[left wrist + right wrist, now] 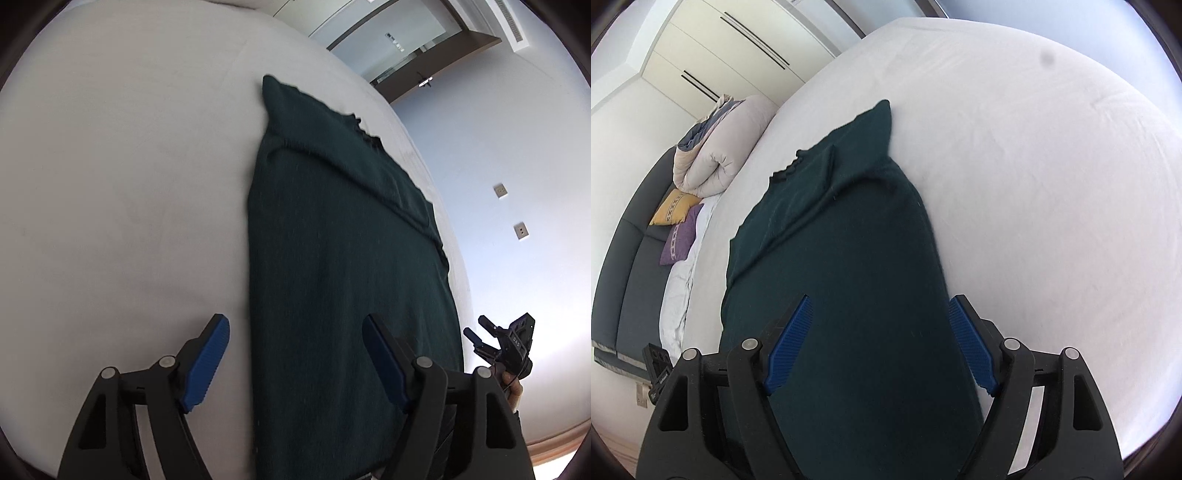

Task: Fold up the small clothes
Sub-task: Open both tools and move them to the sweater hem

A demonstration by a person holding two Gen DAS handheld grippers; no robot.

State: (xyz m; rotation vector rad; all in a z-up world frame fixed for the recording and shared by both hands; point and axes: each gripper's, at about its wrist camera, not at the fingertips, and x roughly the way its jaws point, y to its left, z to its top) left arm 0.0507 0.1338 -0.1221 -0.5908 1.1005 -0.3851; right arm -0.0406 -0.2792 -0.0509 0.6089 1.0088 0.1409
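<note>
On the white bed sheet [122, 177] a dark green garment [332, 266] lay flat, running lengthwise from the near edge toward the far side, with one sleeve or corner pointing up at its far end. Part of the cloth was folded over along the right side in the left wrist view, leaving a diagonal edge.

Left gripper [295, 358]: jaws stood wide apart, nothing clamped. Left blue pad [207, 365] sat over bare sheet, just left of the garment's left edge; the right pad [384, 362] sat over the cloth. The garment's left border ran between the two fingers, apart from both pads.

Right gripper [881, 343]: jaws likewise wide apart, nothing pinched. Left pad [788, 347] sat over the cloth; the right pad [971, 347] sat about at the garment's right edge, against the sheet. The near part of the garment filled the gap between the fingers.

In the left wrist view the right gripper [498, 339] showed at the far right, beyond the garment's edge.

A rolled duvet [713, 147] and two cushions [679, 221] lay well left of the garment.
</note>
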